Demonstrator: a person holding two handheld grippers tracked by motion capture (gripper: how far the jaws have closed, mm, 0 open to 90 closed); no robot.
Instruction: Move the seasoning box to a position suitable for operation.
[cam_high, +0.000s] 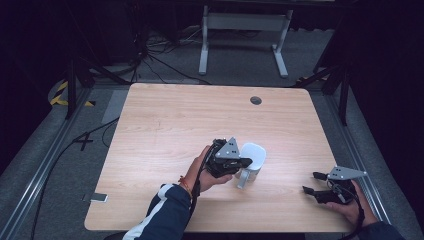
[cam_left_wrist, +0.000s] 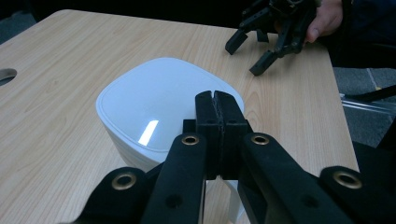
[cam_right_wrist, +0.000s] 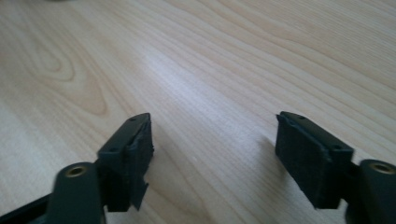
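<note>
A: High view first. Your left tool (cam_high: 239, 164) is sitting near the middle of the table (cam_high: 165, 120), and the white mug (cam_high: 251, 159) is standing right beside it, touching its tip.

B: Is it pinching anything?

A: Its jaws are pressing together at the mug's handle (cam_high: 242, 179), the white strip hanging down below the tool. I'm reading that as a pinch on the handle.

B: And your right tool?

A: Your right tool (cam_high: 312, 183) is resting near the table's right front edge, well apart from the mug, with its jaws spread and nothing between them.

B: Now the left gripper view.

A: There your left tool (cam_left_wrist: 217, 109) is showing its two pads flat against each other, over the near rim of the mug (cam_left_wrist: 154, 100). The mug is looking upside down, its smooth white base facing up and catching a glint of light. A piece of the handle (cam_left_wrist: 233, 200) is peeking out white beneath the jaws. Farther off, your right tool (cam_left_wrist: 252, 49) is hanging open over the table's (cam_left_wrist: 56, 121) far corner, a hand wrapping it.

B: And the right gripper view?

A: Your right tool (cam_right_wrist: 212, 140) is pointing low across bare table (cam_right_wrist: 210, 56). The jaws are standing wide, holding nothing.
</note>
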